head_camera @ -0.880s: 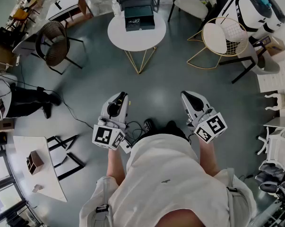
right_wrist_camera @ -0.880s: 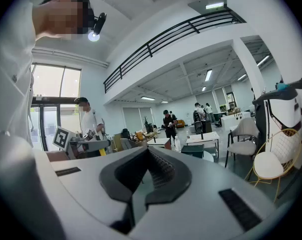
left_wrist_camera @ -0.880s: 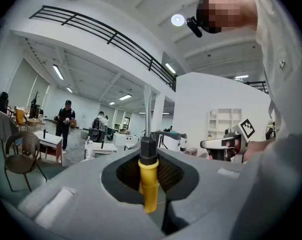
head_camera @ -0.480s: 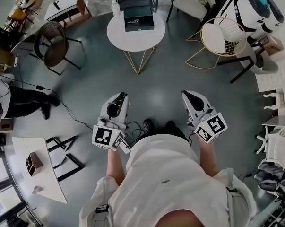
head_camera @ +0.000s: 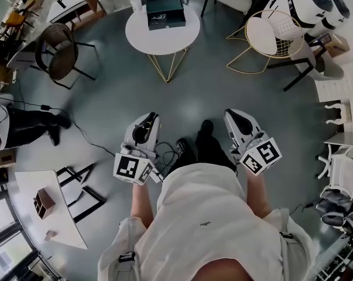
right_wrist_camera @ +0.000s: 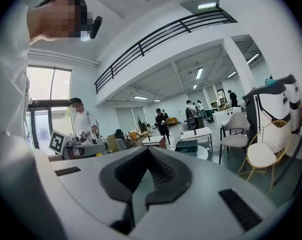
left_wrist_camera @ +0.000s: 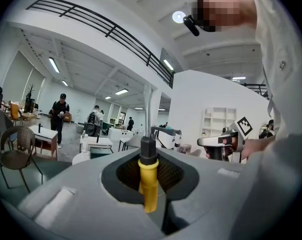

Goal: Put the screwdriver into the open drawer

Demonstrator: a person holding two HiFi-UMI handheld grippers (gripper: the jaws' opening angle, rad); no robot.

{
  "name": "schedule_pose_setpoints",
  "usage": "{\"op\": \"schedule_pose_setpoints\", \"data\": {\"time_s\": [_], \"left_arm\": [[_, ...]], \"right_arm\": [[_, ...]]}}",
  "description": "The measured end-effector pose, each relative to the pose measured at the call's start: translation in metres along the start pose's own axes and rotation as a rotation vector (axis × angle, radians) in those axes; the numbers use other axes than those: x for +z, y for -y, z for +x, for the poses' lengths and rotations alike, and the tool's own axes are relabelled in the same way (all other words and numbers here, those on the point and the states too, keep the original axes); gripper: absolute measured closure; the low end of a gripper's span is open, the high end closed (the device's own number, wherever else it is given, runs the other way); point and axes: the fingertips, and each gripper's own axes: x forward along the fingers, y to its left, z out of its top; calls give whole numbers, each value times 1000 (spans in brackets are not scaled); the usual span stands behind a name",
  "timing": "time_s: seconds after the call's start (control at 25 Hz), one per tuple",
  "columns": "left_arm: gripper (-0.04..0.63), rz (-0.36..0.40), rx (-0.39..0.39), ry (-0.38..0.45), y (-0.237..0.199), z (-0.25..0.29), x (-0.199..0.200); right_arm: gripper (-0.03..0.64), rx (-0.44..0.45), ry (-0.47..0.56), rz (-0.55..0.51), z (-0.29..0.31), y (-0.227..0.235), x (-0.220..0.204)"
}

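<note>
Currently our left gripper [left_wrist_camera: 149,194] pinches the yellow-handled screwdriver [left_wrist_camera: 149,176], right gripper [right_wrist_camera: 136,196] closed empty; we risk jolting it loose walking to the dark drawer unit [head_camera: 166,12].

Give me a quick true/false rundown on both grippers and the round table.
1. The left gripper is clamped on a yellow-handled screwdriver. True.
2. The right gripper is open. False: its jaws are together with nothing between them.
3. The screwdriver lies on the round white table. False: it is in the left gripper, and the table stands across the floor ahead of the person.
4. A dark box sits on the round white table. True.
</note>
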Motion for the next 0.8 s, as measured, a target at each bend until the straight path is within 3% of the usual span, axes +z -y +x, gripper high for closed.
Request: {"op": "schedule_pose_setpoints", "data": {"time_s": [0.4, 0.8], "left_arm": [[548, 34, 13, -29, -8, 37, 2], [548, 96, 59, -28, -32, 114, 35]], "right_arm": [[611, 22, -9, 21, 28, 34, 3], [611, 96, 15, 2, 88, 99, 48]]}}
